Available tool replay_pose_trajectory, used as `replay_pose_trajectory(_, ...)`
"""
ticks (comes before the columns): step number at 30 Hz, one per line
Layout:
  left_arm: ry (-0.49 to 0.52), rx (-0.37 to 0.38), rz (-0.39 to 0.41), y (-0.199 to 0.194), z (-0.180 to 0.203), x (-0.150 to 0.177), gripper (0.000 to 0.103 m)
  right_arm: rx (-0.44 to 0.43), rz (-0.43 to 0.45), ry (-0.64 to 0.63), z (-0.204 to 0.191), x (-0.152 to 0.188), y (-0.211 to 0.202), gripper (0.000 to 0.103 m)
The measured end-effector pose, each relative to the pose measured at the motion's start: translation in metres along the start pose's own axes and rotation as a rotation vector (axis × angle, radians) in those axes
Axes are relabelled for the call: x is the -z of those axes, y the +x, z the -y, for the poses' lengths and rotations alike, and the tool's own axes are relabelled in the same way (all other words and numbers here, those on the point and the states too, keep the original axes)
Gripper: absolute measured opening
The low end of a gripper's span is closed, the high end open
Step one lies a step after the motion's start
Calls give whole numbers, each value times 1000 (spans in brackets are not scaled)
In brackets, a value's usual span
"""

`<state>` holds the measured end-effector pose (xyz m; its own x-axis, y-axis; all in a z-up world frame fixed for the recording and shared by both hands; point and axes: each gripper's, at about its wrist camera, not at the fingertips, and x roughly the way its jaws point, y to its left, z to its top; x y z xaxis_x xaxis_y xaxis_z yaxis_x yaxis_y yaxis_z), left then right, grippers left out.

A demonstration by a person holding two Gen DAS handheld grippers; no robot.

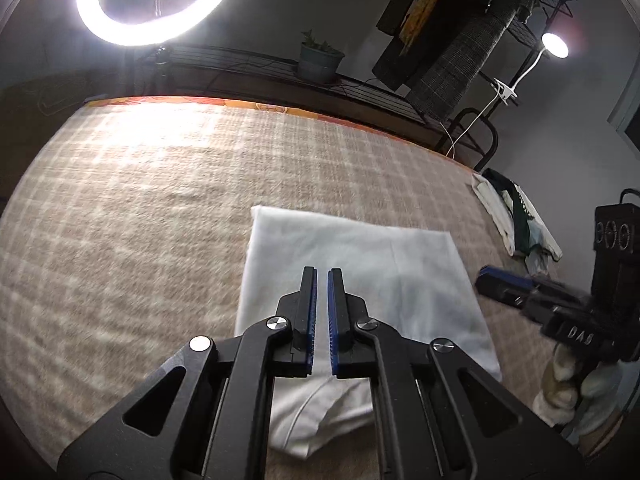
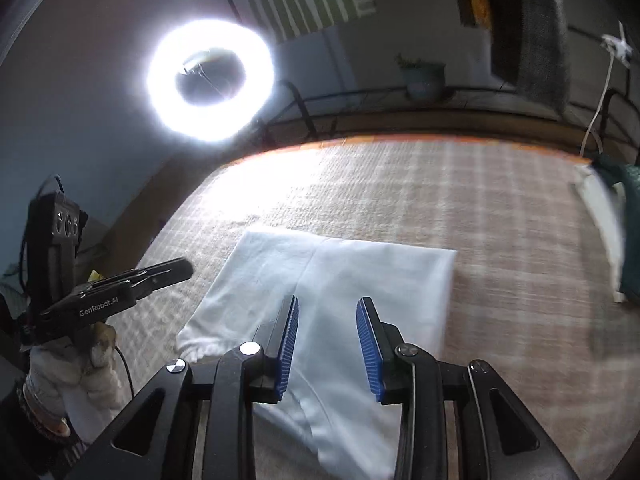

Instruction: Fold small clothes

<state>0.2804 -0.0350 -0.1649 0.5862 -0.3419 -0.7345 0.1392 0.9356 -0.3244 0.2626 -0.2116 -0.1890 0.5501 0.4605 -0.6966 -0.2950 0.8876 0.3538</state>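
Observation:
A white garment (image 1: 360, 248) lies folded into a flat rectangle on the beige checked bed cover (image 1: 120, 200); a seamed edge of it shows near the camera, under my left gripper's frame. My left gripper (image 1: 322, 270) hovers above the garment, pointing down at it, its blue pads almost together with nothing between them. In the right wrist view the same garment (image 2: 360, 272) lies below my right gripper (image 2: 328, 300), which stands open and holds nothing. Each view also shows the other gripper off the cloth's side: the right gripper (image 1: 486, 276) and the left gripper (image 2: 186, 268), both in gloved hands.
A heap of white and green clothes (image 1: 520, 216) lies at the bed's right edge, also seen as the heap (image 2: 600, 216). Behind the bed stand a bright ring light (image 1: 160, 0), a potted plant (image 1: 320, 60) on a wire rack, hanging garments and a clip lamp (image 1: 554, 44).

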Motion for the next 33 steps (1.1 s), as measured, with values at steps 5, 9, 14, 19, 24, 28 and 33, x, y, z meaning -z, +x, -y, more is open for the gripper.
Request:
replay_pose_trajectory(5,-64,23,-20,29,-9,-11,2,-84,-56,-3,-3,-11,39,13)
replay_pose_trajectory(9,-84,19,-34,49,-14,-17,2,-99,-54,-9,-6,-23,56,13)
replay_pose_trajectory(14,-96,-7,-55,69,-22,-16,2,-89,-75,10,5,-32,77,13)
replay_pose_trajectory(19,-135,-17,-77,88,-41,-8,2,-3,-108,45,27,-29,103,9)
replay_pose_trajectory(24,-127,-46,-43,78,-40,-10,2,-21,-59,96,39,-32,90,14)
replay_pose_trajectory(28,-142,-41,23,58,-44,-18,2,-17,-7,116,43,-39,67,23)
replay_pose_trajectory(33,-147,1,15,65,-45,-22,2,7,-20,136,55,-34,64,23)
